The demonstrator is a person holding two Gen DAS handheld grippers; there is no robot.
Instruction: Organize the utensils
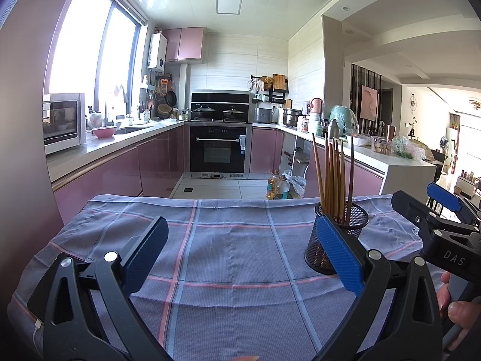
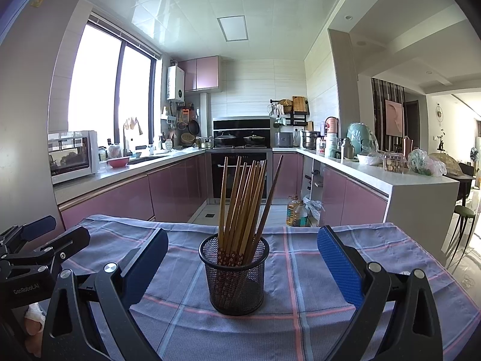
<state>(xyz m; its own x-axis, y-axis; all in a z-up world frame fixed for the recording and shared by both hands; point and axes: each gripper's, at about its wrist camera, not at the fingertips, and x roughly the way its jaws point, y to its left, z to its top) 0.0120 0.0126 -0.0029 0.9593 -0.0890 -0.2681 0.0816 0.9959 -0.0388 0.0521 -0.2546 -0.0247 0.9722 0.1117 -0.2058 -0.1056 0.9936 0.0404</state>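
A black mesh cup (image 2: pixel 235 276) stands upright on the plaid cloth (image 2: pixel 300 316), holding several brown wooden chopsticks (image 2: pixel 240 204). My right gripper (image 2: pixel 240 270) is open and empty, its jaws wide on either side of the cup, apart from it. My left gripper (image 1: pixel 243 255) is open and empty over bare cloth (image 1: pixel 228 270); the cup (image 1: pixel 336 234) with its chopsticks (image 1: pixel 332 174) sits just behind its right finger (image 1: pixel 339 249). The right gripper also shows at the right edge of the left wrist view (image 1: pixel 433 207), and the left gripper at the left edge of the right wrist view (image 2: pixel 45 234).
The cloth covers a table whose far edge (image 2: pixel 240 225) drops to the kitchen floor. Oil bottles (image 2: pixel 296 212) stand on the floor beyond. Pink cabinets and counters line both sides, with an oven (image 2: pixel 240 174) at the back.
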